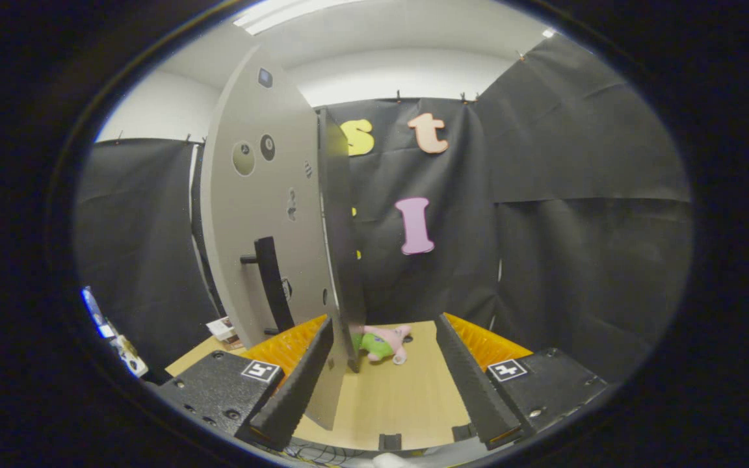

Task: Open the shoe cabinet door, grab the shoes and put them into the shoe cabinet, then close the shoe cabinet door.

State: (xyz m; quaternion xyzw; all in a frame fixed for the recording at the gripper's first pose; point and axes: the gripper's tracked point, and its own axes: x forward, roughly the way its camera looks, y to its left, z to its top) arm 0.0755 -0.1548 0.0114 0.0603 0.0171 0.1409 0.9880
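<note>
Gripper (381, 377): fingers spread wide, nothing between them but bare tabletop. No grasp on anything.

Shoe cabinet door, a tall grey panel (261, 214) with a black bar handle (272, 283): swung open, seen nearly edge-on. Its free edge (335, 247) comes down just inside the left finger (296, 383), the bottom corner reaching close to the finger's tip. Cannot tell whether finger and door touch. The handle sits upright on the door's face, above and beyond the left finger. Round holes and small dark fittings dot the upper face of the panel.

Surface: light wood-grain tabletop (407, 396), matte, running from the fingers to the back wall. On it, just beyond the door's lower edge and ahead of the gap between the fingers, lies a small pink and green plush toy (384, 343) on its side. At the table's far left corner, behind the door, a small printed box or card (223, 328); too small to identify.

Room: black cloth (576, 214) hangs on all sides as the booth wall, clipped along the top. Above it, white wall and ceiling with a strip light (283, 14). Some small blue and white items (105, 325) sit at the far left, blurred.
</note>
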